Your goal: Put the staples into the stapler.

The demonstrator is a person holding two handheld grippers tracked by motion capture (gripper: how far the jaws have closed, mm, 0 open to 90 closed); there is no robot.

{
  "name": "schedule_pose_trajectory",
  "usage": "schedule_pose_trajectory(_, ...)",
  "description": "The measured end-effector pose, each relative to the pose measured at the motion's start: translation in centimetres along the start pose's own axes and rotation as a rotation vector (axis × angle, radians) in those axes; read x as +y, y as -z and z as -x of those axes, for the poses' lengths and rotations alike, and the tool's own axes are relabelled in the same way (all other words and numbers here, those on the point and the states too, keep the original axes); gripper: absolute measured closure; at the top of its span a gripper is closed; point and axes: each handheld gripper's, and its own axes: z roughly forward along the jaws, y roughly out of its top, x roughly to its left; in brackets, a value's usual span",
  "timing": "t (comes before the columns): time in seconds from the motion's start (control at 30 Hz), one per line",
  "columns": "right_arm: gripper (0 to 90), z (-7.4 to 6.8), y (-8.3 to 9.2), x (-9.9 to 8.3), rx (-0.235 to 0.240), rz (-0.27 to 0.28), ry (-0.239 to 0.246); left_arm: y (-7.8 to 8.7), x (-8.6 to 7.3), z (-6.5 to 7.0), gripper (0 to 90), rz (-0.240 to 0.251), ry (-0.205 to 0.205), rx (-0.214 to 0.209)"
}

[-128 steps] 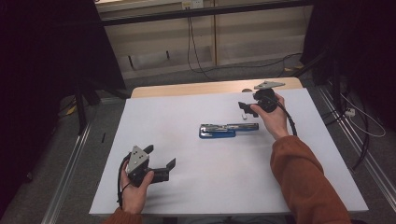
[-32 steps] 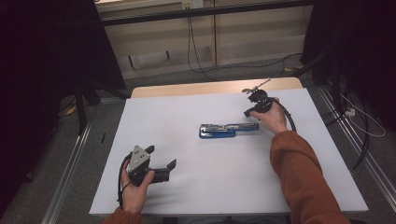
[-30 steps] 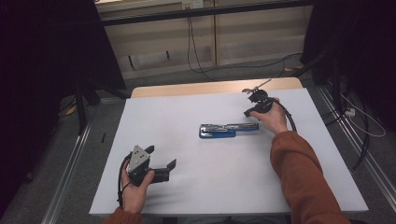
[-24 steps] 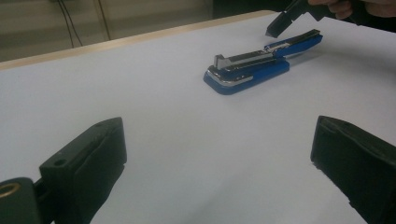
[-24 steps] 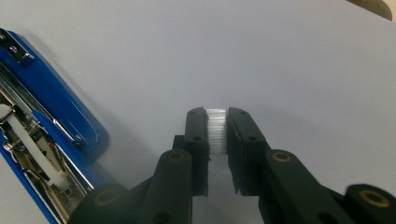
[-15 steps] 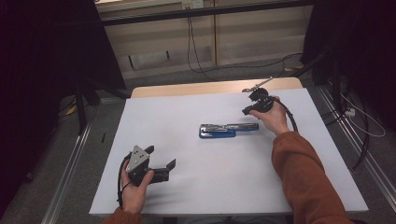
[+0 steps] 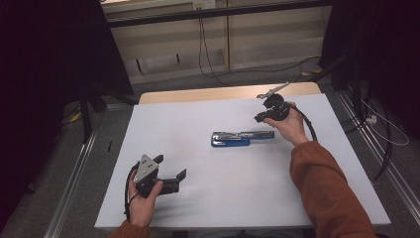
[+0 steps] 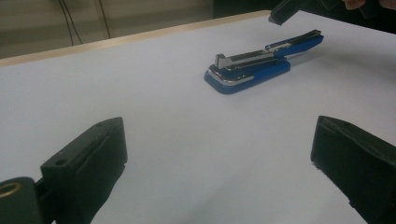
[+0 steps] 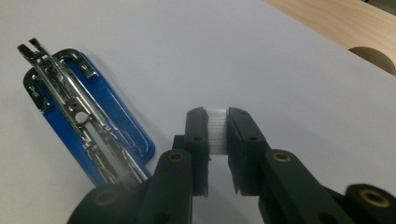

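Right hand-held gripper [image 9: 217,133] pinches a ribbed silvery strip of staples [image 9: 216,130] beside the opened blue-and-chrome stapler [image 9: 88,121].

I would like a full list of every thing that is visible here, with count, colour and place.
stapler: one, blue and silver, lying opened out at the middle of the table.
strip of staples: one, pale silver, clamped between the right gripper's jaws.
table: one, white top with a wooden far edge.
cables: several, black, on the floor beyond the table.
left gripper: one, black, jaws wide apart, near left of the table.
right gripper: one, black, beside the stapler's right end.
sleeve: one, rust orange, on the right forearm.
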Motion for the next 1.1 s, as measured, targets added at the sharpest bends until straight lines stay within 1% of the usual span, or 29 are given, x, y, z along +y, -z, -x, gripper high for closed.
schedule_pose_trajectory(0.13, 79.1, -0.4, 0.3, 0.1, 0.009, 0.012, 0.019, 0.0, 0.0, 0.0, 3.7, 0.001, 0.002, 0.0)
schedule_pose_trajectory(0.2, 79.1, -0.5, 0.4, 0.1, 0.033, 0.023, 0.012, 0.0, 0.0, 0.0, 3.7, -0.002, 0.0, 0.001)
schedule_pose_trajectory(0.27, 79.1, -0.7, 0.5, 0.2, 0.044, 0.037, 0.013, 0.0, 0.0, 0.0, 3.7, -0.003, -0.001, 0.0)
schedule_pose_trajectory(0.43, 79.1, -1.5, 0.8, 0.6, 0.067, 0.054, 0.037, 0.0, 0.0, 0.0, 3.7, 0.001, 0.002, -0.002)
schedule_pose_trajectory(0.53, 79.1, -2.0, 0.9, 0.8, 0.078, 0.061, 0.06, 0.0, 0.0, 0.0, 3.7, 0.0, 0.001, -0.004)
schedule_pose_trajectory(0.63, 79.1, -2.7, 0.9, 1.0, 0.111, 0.087, 0.068, 0.0, 0.0, 0.0, 3.7, 0.001, 0.0, -0.004)
schedule_pose_trajectory(0.77, 79.1, -3.5, 0.9, 1.3, 0.125, 0.097, 0.092, 0.0, 0.0, 0.0, 3.7, 0.0, 0.0, -0.004)
schedule_pose_trajectory(0.87, 79.1, -3.9, 0.9, 1.4, 0.137, 0.114, 0.099, 0.0, 0.0, 0.0, 3.7, 0.001, -0.001, -0.004)
schedule_pose_trajectory(1.1, 79.1, -4.8, 0.5, 1.3, 0.147, 0.12, 0.126, 0.0, 0.0, 0.0, 3.7, 0.001, -0.001, -0.004)
